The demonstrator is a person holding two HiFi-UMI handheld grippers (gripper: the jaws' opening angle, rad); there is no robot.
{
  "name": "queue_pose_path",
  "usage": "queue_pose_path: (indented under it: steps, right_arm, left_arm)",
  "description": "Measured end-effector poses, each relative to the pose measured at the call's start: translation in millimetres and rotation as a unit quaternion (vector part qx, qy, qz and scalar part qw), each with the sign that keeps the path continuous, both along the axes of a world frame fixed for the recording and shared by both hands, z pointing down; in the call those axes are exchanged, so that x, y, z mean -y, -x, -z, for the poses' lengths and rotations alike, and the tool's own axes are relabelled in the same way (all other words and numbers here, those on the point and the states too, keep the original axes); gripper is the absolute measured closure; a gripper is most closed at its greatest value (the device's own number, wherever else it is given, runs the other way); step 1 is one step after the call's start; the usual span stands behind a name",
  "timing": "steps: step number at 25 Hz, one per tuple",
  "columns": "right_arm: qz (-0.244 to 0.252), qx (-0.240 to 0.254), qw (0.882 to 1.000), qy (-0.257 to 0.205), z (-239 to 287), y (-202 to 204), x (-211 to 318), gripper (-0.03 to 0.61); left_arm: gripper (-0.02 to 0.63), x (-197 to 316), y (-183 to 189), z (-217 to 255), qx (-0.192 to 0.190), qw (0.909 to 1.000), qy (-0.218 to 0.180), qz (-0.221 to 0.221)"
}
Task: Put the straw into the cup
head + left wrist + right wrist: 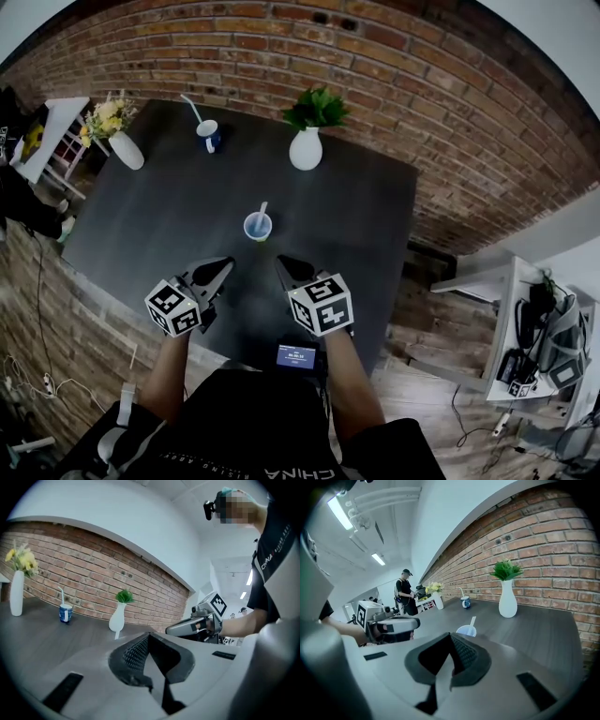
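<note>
A light blue cup (258, 227) stands mid-table with a white straw (262, 210) upright in it. The right gripper view shows the same cup (466, 630) and straw (472, 621) just beyond the jaws. My left gripper (225, 266) and right gripper (281, 265) hover side by side over the near table edge, short of the cup. Both are shut with nothing held, and their pads meet in the left gripper view (150, 637) and the right gripper view (451, 639).
A second blue cup (209, 135) with a straw stands at the back. A white vase with a green plant (306, 148) and a vase of yellow flowers (125, 148) flank it. The dark table (356, 202) sits against a brick wall. A person (405, 592) stands far off.
</note>
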State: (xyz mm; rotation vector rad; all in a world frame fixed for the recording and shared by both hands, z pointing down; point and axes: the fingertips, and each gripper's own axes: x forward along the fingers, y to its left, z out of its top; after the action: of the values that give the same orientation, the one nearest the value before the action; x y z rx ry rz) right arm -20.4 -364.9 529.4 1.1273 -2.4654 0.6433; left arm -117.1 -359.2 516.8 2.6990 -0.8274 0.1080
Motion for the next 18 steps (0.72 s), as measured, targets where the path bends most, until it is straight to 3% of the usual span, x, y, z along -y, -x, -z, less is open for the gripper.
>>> queue_pose_path:
  steps: [4, 9, 14, 18]
  right_arm:
    - [0.003, 0.009, 1.0, 0.012, -10, -15, -14, 0.572]
    - [-0.005, 0.0, 1.0, 0.011, -22, -23, -27, 0.572]
    - [-0.028, -0.007, 1.0, -0.005, -16, -19, -58, 0.572]
    - [-0.053, -0.025, 0.998, -0.039, -3, -2, -83, 0.574]
  left_arm:
    - [0.611, -16, -11, -11, 0.03, 0.9994, -0.006, 0.017]
    - [0.611, -48, -15, -28, 0.033, 0.9994, 0.003, 0.002]
    - [0.611, -67, 10, -28, 0.056, 0.9981, -0.01, 0.02]
    - [0.611, -94, 29, -12, 0.051, 0.9981, -0.034, 0.011]
